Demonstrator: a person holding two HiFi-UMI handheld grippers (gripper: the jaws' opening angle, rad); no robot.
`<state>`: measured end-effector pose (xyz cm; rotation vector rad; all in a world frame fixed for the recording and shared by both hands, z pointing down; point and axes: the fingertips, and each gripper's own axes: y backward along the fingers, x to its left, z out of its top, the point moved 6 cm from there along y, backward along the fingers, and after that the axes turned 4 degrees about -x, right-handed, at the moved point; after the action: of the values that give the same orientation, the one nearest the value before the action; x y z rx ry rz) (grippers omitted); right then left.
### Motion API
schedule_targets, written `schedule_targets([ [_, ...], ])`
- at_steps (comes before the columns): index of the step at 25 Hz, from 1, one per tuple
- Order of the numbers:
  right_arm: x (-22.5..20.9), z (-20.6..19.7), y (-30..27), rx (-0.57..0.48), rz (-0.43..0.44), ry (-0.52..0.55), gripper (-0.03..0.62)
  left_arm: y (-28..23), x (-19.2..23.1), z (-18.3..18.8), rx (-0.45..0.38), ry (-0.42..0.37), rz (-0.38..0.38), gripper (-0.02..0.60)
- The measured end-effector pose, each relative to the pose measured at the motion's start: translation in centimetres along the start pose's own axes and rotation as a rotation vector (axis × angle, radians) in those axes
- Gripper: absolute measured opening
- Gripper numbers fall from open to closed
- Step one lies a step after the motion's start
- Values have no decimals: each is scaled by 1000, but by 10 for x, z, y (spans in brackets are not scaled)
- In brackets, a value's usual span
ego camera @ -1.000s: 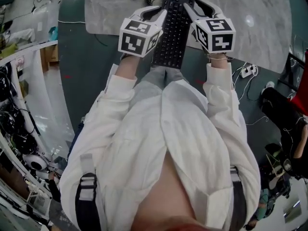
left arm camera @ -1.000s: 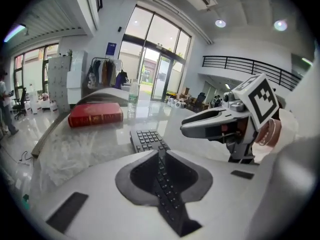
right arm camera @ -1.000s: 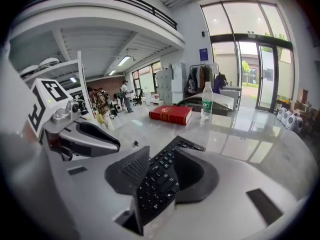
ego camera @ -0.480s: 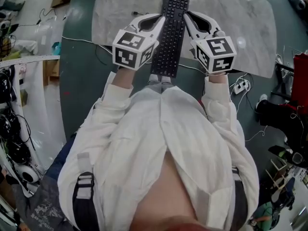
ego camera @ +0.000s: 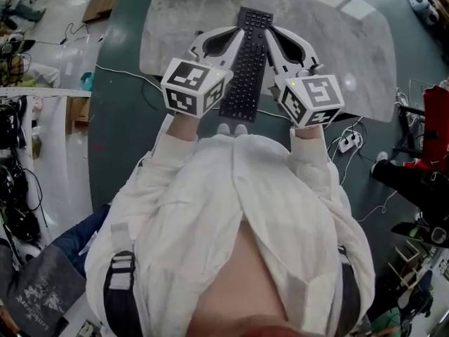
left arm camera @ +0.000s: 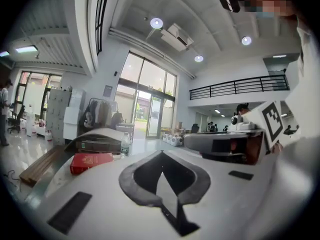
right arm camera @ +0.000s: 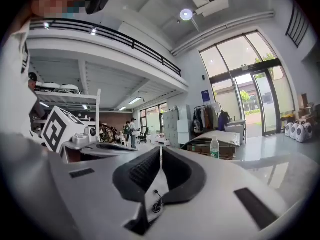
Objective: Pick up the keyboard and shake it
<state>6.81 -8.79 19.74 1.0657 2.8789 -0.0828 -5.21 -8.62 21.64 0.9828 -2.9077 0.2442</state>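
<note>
**Clerk:** Any writing that can be read?

**Inspector:** None legible. The marker cubes (ego camera: 194, 86) carry only black-and-white square patterns. The red box (left arm camera: 92, 162) has gold print on its lid, too small to make out. The label on the water bottle (left arm camera: 125, 144) and the key legends on the keyboard (ego camera: 247, 65) are also unreadable.

**Clerk:** Containers?

**Inspector:** The red box is closed and lies at the far edge of the table (ego camera: 175, 30). Its contents are not visible. The water bottle stands upright well behind the table, and its fill cannot be judged.

**Clerk:** The tongs?

**Inspector:** The left gripper (left arm camera: 161, 155) has its jaws drawn together, tips meeting, with nothing between the pads. The right gripper (right arm camera: 160, 151) is the same.

**Clerk:** And the keyboard?

**Inspector:** It sits between the two grippers, running lengthwise away from the person, with one closed gripper against each long edge. Its near end projects past the table's near edge, above the person's shoes (ego camera: 233, 128).

**Clerk:** Room to move?

**Inspector:** Open marble-patterned top shows on both sides of the grippers. Green floor (ego camera: 116, 132) lies to the left. A power strip (ego camera: 346, 143) and cables lie on the floor to the right, near the table's corner.
</note>
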Motion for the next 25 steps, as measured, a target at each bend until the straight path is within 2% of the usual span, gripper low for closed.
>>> schedule_targets([
  [7,14,-14,12,41,58,23,35,8,-9,-7,-2,-32,-10,12],
  [11,14,-20,16,55,51,3,35,10,-14,-9,5,-32,-29,12],
  [18,18,-29,19,92,84,-32,32,13,-24,-22,54,-49,-45,12],
  [25,27,-37,15,153,132,-19,29,14,-25,-29,73,-32,-61,12],
])
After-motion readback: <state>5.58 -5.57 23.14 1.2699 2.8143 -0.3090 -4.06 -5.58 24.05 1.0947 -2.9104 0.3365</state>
